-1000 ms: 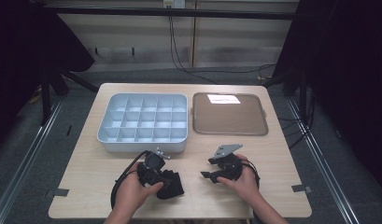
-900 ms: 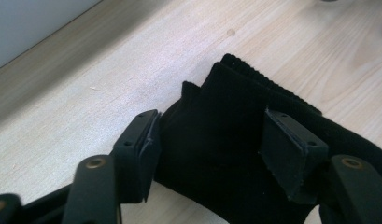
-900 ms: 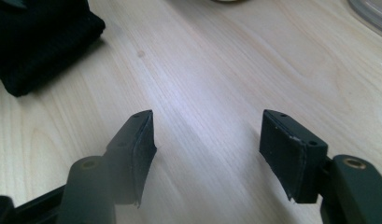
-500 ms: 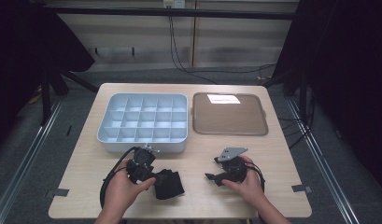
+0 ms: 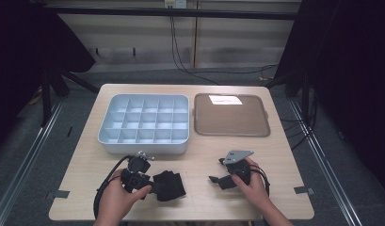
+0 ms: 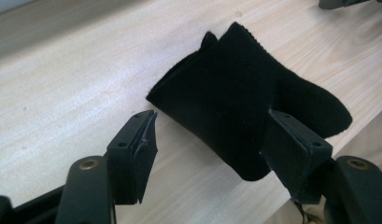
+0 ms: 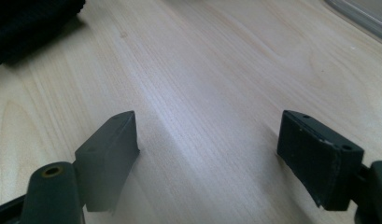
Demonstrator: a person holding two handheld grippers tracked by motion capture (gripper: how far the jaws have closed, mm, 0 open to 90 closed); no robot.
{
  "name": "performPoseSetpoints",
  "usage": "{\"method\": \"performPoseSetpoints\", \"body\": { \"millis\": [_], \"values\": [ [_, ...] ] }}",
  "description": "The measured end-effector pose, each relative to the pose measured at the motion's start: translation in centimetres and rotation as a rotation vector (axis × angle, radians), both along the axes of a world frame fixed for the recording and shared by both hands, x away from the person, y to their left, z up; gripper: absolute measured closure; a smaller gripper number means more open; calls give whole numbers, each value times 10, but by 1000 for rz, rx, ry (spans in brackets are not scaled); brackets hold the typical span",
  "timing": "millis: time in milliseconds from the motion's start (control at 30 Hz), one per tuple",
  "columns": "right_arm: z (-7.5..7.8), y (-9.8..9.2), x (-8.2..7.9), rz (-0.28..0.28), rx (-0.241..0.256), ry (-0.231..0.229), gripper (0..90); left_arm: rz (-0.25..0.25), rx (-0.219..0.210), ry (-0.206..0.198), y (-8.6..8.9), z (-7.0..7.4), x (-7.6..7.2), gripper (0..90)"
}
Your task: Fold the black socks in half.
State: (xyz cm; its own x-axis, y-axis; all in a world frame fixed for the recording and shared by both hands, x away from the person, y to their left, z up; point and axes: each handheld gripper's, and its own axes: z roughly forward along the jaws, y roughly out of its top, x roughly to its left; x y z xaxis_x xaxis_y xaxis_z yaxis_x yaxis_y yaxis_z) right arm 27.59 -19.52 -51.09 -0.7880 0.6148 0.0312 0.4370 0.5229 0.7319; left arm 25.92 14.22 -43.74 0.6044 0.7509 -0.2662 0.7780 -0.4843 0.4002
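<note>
Both tools gape apart – left tool (image 6: 207, 144) straddling a folded, fuzzy black cloth (image 6: 247, 98).

The high view looks forward and down from above the person's side, taking in the whole table (image 5: 275, 155). The left gripper view sits low and close over the near edge, facing a black cloth (image 6: 244, 98). The right gripper view skims the bare wood equally close; the cloth (image 7: 30, 23) is shared.
</note>
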Motion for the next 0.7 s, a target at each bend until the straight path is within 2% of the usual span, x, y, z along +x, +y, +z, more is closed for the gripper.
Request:
{"method": "performPoseSetpoints", "body": {
  "millis": [67, 400, 700],
  "values": [
    [0, 0, 0, -2, 1, 0, 200, 9, -14, 8, 0, -1, -1, 356],
    [0, 1, -1, -4, -1, -1, 196, 15, -14, 53, -7, -13, 1, 362],
    [0, 1, -1, -3, 2, 0, 194, 24, -17, 57, -19, -19, 9, 364]
  ]
}}
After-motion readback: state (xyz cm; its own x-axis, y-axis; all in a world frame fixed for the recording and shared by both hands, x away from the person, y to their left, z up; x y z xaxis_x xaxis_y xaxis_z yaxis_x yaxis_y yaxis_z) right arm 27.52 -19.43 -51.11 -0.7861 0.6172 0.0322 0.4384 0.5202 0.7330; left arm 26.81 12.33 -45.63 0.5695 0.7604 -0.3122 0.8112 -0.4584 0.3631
